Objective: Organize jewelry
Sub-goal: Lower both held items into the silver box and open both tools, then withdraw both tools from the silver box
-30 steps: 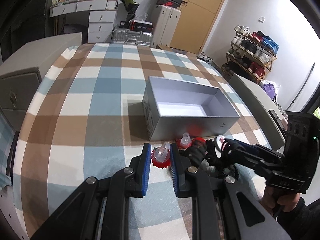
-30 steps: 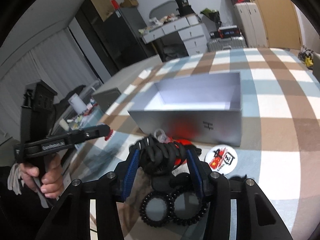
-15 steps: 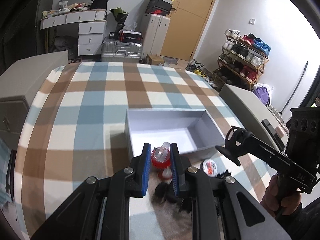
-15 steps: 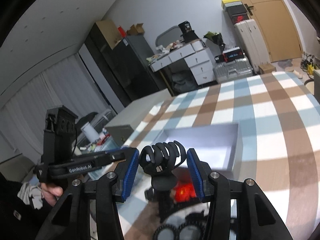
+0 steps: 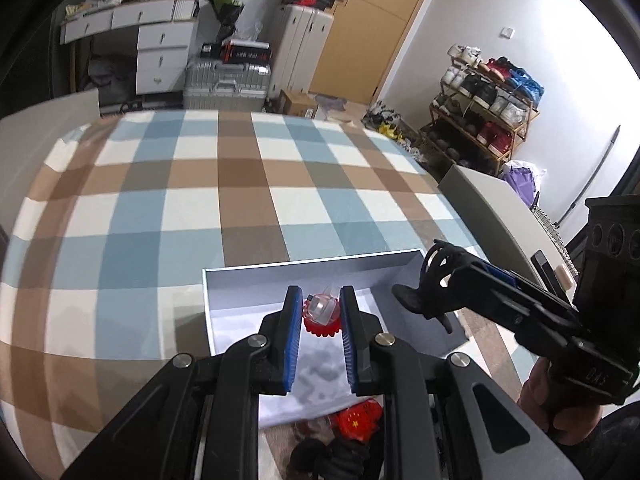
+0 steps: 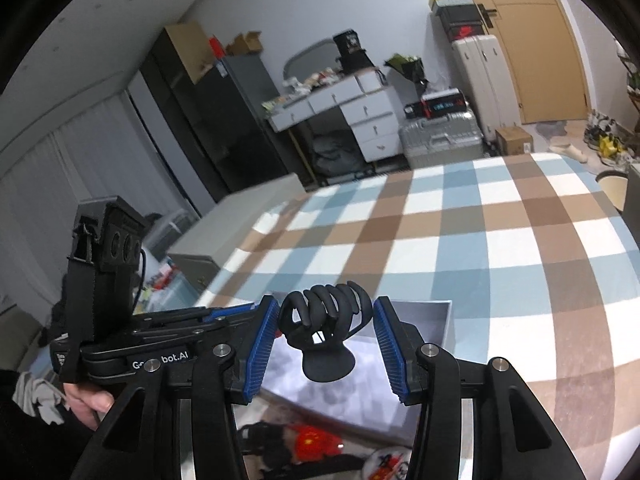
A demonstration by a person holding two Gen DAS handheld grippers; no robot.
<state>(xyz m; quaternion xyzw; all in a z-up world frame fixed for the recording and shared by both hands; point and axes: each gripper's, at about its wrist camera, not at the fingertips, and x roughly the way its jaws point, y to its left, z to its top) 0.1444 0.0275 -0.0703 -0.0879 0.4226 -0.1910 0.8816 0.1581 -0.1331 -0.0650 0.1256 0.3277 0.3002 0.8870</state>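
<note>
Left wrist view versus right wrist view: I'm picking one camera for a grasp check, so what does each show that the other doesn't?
Only the left wrist view shows the red and clear trinket pinched in the left gripper, and the shoe rack by the wall. Only the right wrist view shows the round badge near the frame's bottom edge and the dark cabinet. Both show the white box, the black claw hair clip clamped in the right gripper, the plaid cloth and the red ornament in front of the box.
</note>
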